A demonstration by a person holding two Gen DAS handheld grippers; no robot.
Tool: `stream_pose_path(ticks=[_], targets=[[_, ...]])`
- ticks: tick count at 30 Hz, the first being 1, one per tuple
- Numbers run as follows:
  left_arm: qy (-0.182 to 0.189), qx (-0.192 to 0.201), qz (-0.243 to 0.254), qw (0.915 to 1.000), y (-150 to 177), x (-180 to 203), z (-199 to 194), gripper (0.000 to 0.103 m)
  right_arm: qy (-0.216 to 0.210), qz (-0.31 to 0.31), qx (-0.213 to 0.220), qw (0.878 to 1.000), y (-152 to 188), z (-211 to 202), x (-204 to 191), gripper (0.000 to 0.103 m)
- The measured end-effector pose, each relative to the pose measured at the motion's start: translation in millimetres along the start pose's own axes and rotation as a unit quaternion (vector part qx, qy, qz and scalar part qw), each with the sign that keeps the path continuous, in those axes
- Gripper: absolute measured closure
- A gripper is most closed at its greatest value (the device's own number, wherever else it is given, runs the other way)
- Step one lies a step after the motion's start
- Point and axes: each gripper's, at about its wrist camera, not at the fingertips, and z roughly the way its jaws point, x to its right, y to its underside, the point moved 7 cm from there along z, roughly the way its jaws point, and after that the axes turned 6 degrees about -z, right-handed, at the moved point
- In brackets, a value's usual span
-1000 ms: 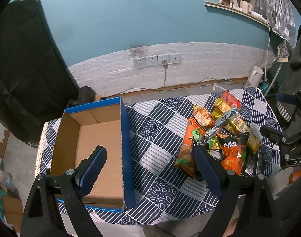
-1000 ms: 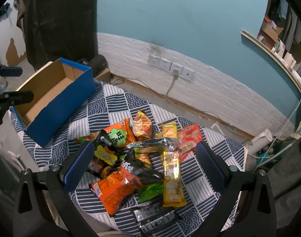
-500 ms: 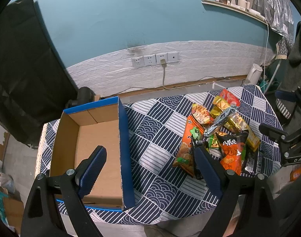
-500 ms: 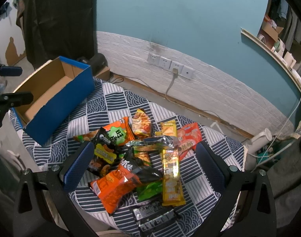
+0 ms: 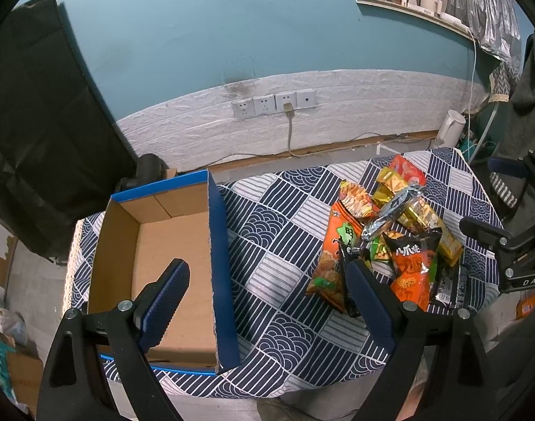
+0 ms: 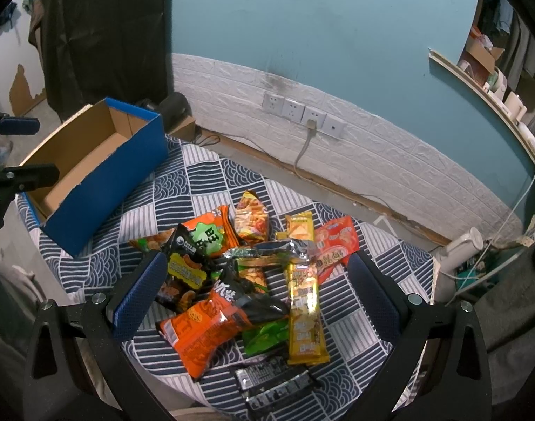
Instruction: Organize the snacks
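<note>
A pile of snack packets (image 6: pixel 253 273) lies on the right part of a table with a blue patterned cloth (image 5: pixel 278 238); it also shows in the left wrist view (image 5: pixel 390 238). An orange bag (image 6: pixel 204 329), a long gold pack (image 6: pixel 304 301) and a black pack (image 6: pixel 274 382) lie nearest me. An empty blue cardboard box (image 5: pixel 169 256) stands on the left, also in the right wrist view (image 6: pixel 102 172). My left gripper (image 5: pixel 264 287) is open above the box's right wall. My right gripper (image 6: pixel 257 284) is open and empty above the pile.
A wall with several sockets (image 5: pixel 274 103) and a plugged cable runs behind the table. A white kettle (image 6: pixel 460 245) stands off the table's far right corner. A dark curtain (image 5: pixel 39 122) hangs at the left. A shelf (image 6: pixel 485 87) sits high on the right.
Both grippers have shifted only slightly; the view drifted a little. Nothing was picked up or moved.
</note>
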Motion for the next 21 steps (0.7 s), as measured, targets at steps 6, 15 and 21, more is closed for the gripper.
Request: stream_pose_path(ticks=[6, 15, 21], targets=[[0.0, -0.001, 0.003, 1.0, 1.6, 1.1, 0.6, 0.01, 0.0, 0.0, 0.0, 1.0, 1.8, -0.4, 0.0, 0.002], [-0.001, -0.003, 0.003, 1.0, 1.2, 0.2, 1.5, 0.01, -0.001, 0.0, -0.001, 1.0, 1.6, -0.1, -0.3, 0.002], [-0.002, -0.011, 0.002, 0.9999, 0.6, 0.4, 9.1, 0.01, -0.001, -0.001, -0.009, 1.0, 6.8, 2.2, 1.8, 0.002]])
